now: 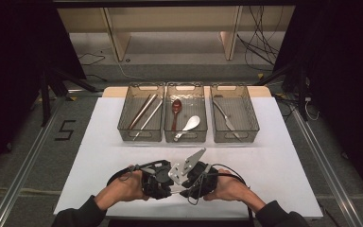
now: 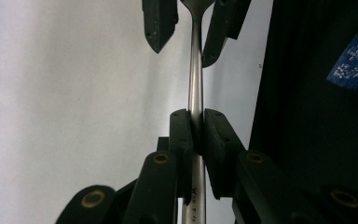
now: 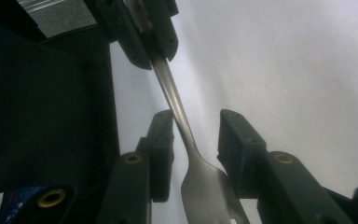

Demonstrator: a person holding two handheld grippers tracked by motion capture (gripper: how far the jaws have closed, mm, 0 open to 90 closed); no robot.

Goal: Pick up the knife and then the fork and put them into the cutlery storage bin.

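A metal fork is held level just above the white table top between the two grippers. My left gripper is shut on its handle. My right gripper faces it, open, with the fork's neck running between its jaws close to the left one; the tines end lies near that camera. In the high view both grippers sit nose to nose near the table's front edge, the left gripper beside the right gripper, a hand on each.
Three clear trays stand in a row at the back: the left tray holds chopsticks, the middle tray a brown spoon and a white spoon, the right tray a metal utensil. The white table top lies around them.
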